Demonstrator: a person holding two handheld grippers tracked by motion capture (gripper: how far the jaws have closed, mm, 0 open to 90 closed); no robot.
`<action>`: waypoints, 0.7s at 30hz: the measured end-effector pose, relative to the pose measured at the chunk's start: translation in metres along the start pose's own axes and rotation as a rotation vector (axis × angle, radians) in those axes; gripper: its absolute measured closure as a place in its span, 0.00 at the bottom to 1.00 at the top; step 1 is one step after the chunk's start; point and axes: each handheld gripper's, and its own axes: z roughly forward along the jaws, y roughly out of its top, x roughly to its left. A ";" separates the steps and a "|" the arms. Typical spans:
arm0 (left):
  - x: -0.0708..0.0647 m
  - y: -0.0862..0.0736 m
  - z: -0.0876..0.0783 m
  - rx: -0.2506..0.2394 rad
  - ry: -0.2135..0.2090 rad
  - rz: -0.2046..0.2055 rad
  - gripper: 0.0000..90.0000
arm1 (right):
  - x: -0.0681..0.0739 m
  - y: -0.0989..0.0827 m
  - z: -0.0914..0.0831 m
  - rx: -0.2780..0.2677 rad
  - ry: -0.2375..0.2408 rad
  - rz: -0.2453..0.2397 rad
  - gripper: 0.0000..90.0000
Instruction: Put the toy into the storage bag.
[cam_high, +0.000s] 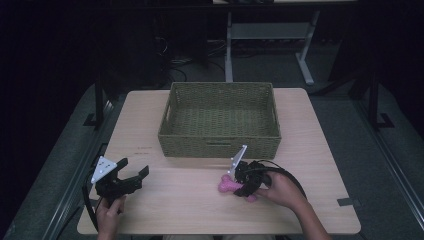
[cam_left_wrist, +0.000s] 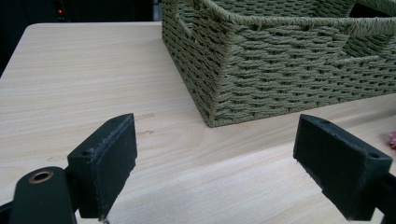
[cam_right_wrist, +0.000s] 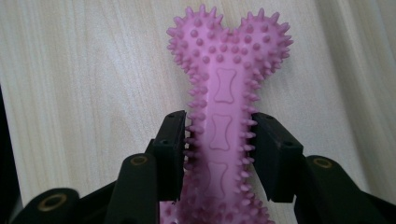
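Note:
A pink spiky bone toy (cam_right_wrist: 222, 116) lies on the wooden table (cam_high: 190, 200), in front of the basket. My right gripper (cam_right_wrist: 218, 140) is shut on the toy's shaft, both pads pressed against its spikes. From above, the toy (cam_high: 227, 185) pokes out to the left of the right gripper (cam_high: 243, 187), which points down at the table. My left gripper (cam_high: 134, 172) rests near the table's front left corner, jaws wide apart with nothing between them. In the left gripper view its pads (cam_left_wrist: 109, 163) frame bare tabletop.
A green woven basket (cam_high: 220, 146) stands at the middle back of the table; its near corner (cam_left_wrist: 219, 88) is close ahead of the left gripper. A small piece of dark tape (cam_high: 346, 202) lies near the front right edge. Dark floor surrounds the table.

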 end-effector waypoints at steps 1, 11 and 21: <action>0.000 0.000 0.000 0.001 0.000 0.000 0.14 | 0.000 0.000 0.000 -0.001 0.003 0.001 0.63; -0.001 0.000 0.001 0.003 -0.002 0.000 0.14 | -0.003 -0.002 -0.001 -0.009 0.038 -0.015 0.65; 0.000 0.000 0.000 -0.005 0.000 -0.009 0.14 | -0.006 -0.001 -0.012 -0.056 0.083 -0.014 0.65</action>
